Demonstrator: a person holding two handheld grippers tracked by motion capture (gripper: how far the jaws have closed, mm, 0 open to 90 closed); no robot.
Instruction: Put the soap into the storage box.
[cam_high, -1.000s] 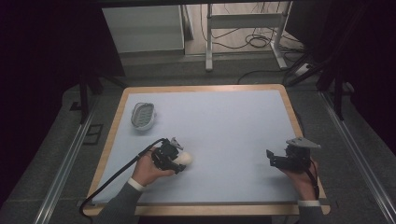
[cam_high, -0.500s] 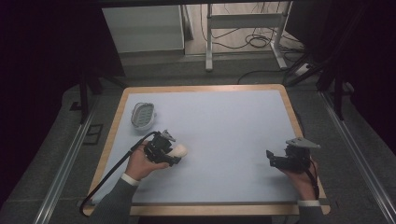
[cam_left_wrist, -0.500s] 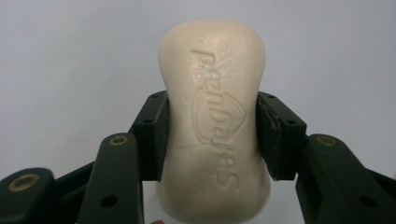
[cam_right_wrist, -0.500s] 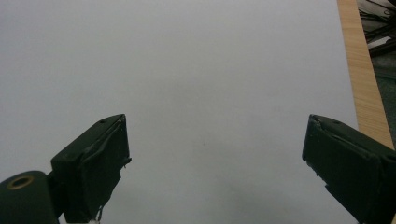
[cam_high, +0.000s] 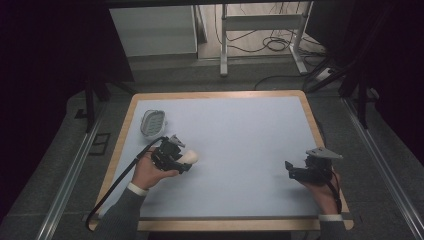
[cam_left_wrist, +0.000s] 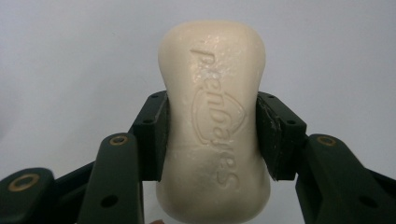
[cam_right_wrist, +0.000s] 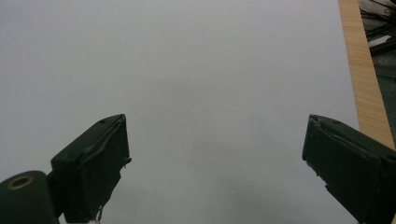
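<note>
Stretching wide and bare ahead of both grippers, the table (cam_high: 240, 135) leaves its wooden edge just right of the right gripper (cam_right_wrist: 212, 158), jaws wide apart, holding nothing. Left gripper (cam_left_wrist: 210, 135) jaws clamp the soap bar (cam_left_wrist: 212, 116); a soap dish (cam_high: 152, 121) sits beyond.

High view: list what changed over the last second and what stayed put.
The left hand-held gripper, shut on the soap bar, carried it up the picture toward the soap dish. Nothing was picked up or released. The right hand-held gripper, open and empty, and the dish kept their places.
</note>
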